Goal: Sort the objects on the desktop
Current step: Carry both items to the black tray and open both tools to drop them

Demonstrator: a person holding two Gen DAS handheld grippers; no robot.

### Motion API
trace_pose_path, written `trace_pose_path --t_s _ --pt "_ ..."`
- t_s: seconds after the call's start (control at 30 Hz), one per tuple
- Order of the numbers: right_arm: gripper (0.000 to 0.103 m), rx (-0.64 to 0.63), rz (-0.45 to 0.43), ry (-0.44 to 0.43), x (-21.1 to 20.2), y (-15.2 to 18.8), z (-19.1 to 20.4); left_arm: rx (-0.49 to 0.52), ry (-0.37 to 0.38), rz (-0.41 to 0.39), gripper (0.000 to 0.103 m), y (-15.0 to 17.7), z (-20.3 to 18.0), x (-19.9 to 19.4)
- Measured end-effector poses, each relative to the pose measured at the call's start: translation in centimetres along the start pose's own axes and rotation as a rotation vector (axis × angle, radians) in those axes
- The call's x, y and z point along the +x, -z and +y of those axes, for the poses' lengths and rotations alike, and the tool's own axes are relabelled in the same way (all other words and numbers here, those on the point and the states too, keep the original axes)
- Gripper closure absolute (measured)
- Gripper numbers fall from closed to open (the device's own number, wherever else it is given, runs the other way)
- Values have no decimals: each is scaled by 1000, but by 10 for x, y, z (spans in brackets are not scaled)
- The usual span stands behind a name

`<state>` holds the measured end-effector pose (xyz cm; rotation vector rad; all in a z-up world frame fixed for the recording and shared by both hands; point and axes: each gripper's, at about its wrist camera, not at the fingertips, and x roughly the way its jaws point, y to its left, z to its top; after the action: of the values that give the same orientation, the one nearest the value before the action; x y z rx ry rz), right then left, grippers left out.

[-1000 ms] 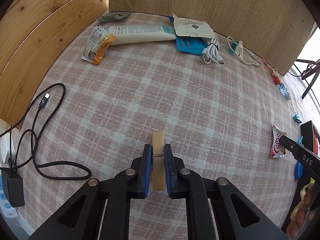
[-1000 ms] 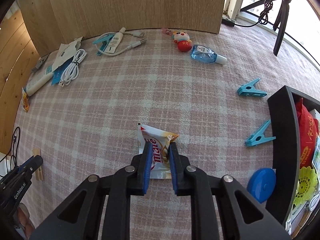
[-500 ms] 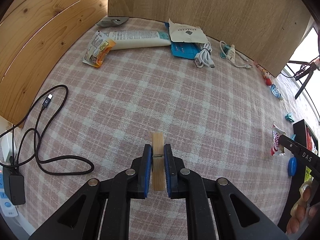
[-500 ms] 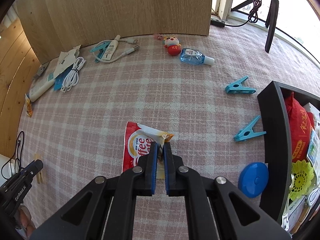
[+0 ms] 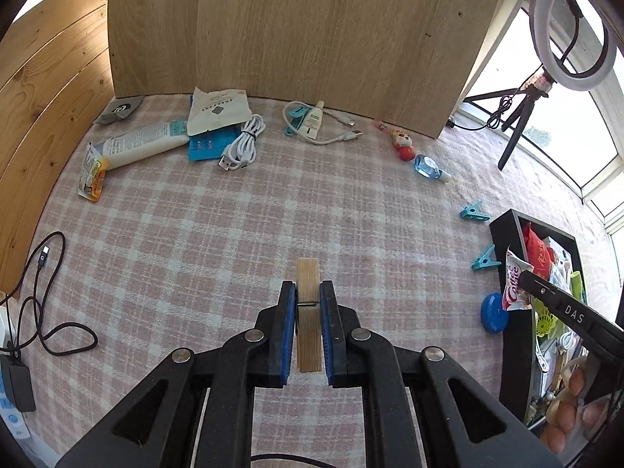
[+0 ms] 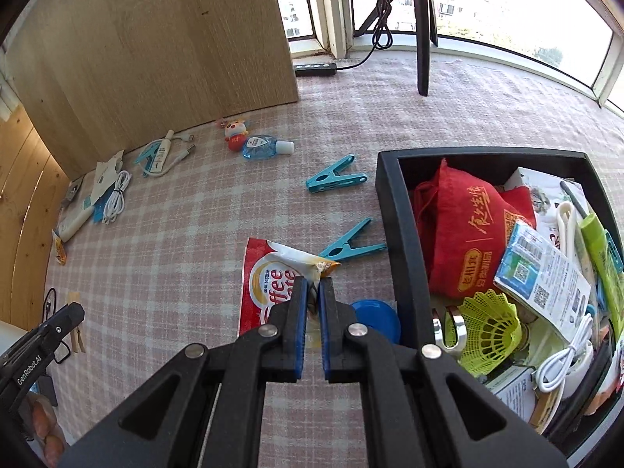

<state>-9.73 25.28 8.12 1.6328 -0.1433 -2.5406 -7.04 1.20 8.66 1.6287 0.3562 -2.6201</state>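
Observation:
My left gripper (image 5: 308, 292) is shut on a wooden clothespin (image 5: 308, 273) and holds it above the pink checked tablecloth (image 5: 234, 214). My right gripper (image 6: 311, 286) is shut on a red and white coffee creamer sachet (image 6: 269, 277), lifted off the cloth just left of the black storage box (image 6: 401, 241). The sachet (image 5: 514, 282) and the box (image 5: 507, 230) also show at the right in the left wrist view. The box holds a red pouch (image 6: 464, 226), a yellow shuttlecock (image 6: 491, 323) and several packets.
Two teal clothespins (image 6: 337, 177) (image 6: 353, 241) and a blue round lid (image 6: 376, 318) lie beside the box. A sanitizer bottle (image 6: 265, 146), a small toy (image 6: 236, 134), white cables (image 5: 241, 146), a tube (image 5: 144, 148) and packets lie along the wooden back panel. A black cable (image 5: 43, 300) lies at left.
Both grippers have risen and swung right with their loads. The sachet has left the cloth and now hangs next to the box. The clothespin is higher above the cloth.

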Motion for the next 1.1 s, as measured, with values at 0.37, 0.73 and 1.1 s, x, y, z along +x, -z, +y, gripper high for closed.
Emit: trace_pose_path --t_s 0.37,0.73,1.1 --pt "97 145 -84 82 -48 -3 -86 172 137 46 92 9 -118 -2" --pt "97 309 -136 215 -102 19 -207 414 301 74 92 50 -277 -24" --pt "68 388 -166 225 -118 34 -241 543 290 59 63 80 -325 -32"
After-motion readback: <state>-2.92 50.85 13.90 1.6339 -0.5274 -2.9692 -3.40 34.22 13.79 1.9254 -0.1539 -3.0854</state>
